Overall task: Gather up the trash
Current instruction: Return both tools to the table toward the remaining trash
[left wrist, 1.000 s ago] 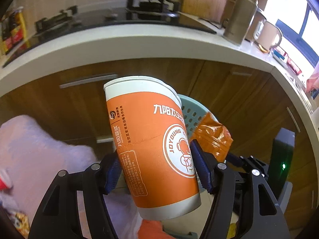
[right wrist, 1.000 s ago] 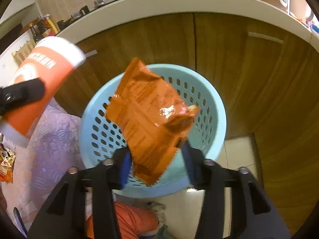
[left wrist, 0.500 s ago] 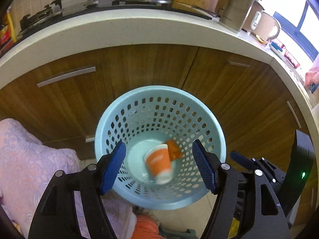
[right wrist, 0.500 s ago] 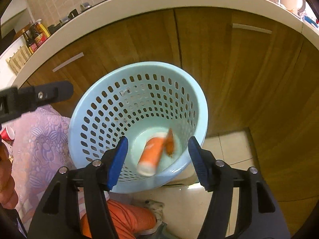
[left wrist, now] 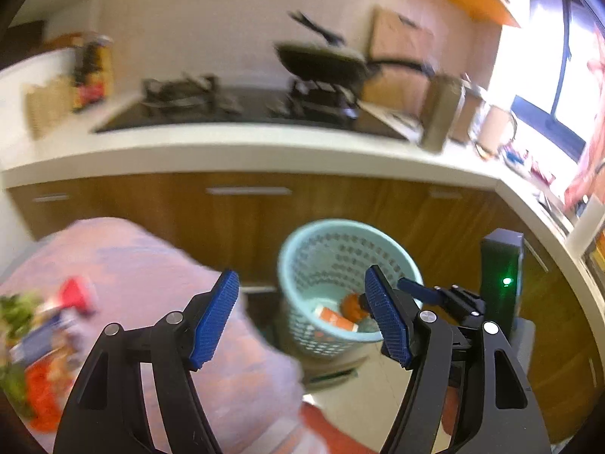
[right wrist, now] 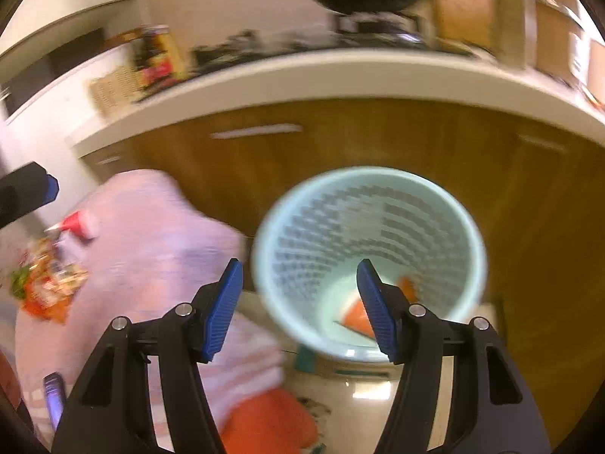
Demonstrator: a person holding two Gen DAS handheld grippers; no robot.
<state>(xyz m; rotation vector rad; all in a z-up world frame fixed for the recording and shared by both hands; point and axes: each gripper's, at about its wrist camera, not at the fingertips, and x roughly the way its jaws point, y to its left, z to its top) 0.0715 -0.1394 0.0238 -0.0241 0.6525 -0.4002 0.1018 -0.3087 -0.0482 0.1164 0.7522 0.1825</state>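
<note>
orange cup (left wrist: pixel 335 317) lies tipped in pale-blue basket (left wrist: pixel 302 249); orange wrapper (left wrist: pixel 351 304) beside.

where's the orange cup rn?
Lying on its side at the bottom of the blue basket, next to the orange wrapper: cup shows in both wrist views, just left of each right jaw.
</note>
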